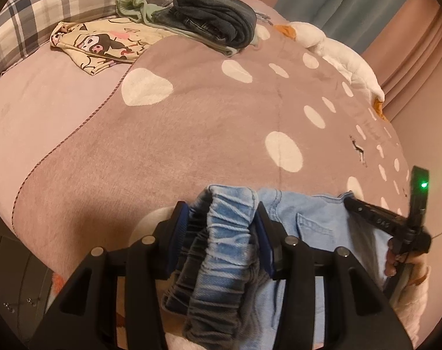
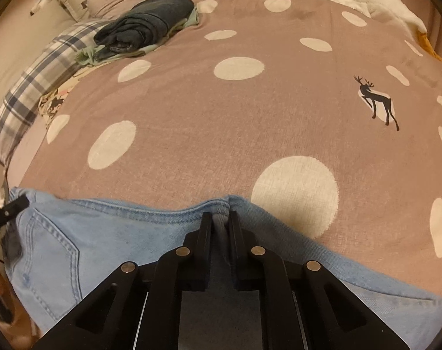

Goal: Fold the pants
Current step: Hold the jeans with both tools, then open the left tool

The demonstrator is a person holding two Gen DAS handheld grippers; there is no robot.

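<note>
Both grips risk slipping: left hand-held gripper [image 1: 222, 227] pinches the bunched waistband [image 1: 229, 218], right hand-held gripper [image 2: 221, 218] nearly shut on jeans [image 2: 104, 233] edge over the bed [image 2: 250, 110].

The jeans [image 2: 104, 242] run off the bottom edge; legs probably hang unseen.

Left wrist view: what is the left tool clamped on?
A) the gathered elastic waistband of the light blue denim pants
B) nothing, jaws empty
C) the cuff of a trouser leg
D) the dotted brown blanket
A: the left tool has the bunched, ribbed elastic waistband of the light blue denim pants pressed between its blue-padded fingers.
</note>
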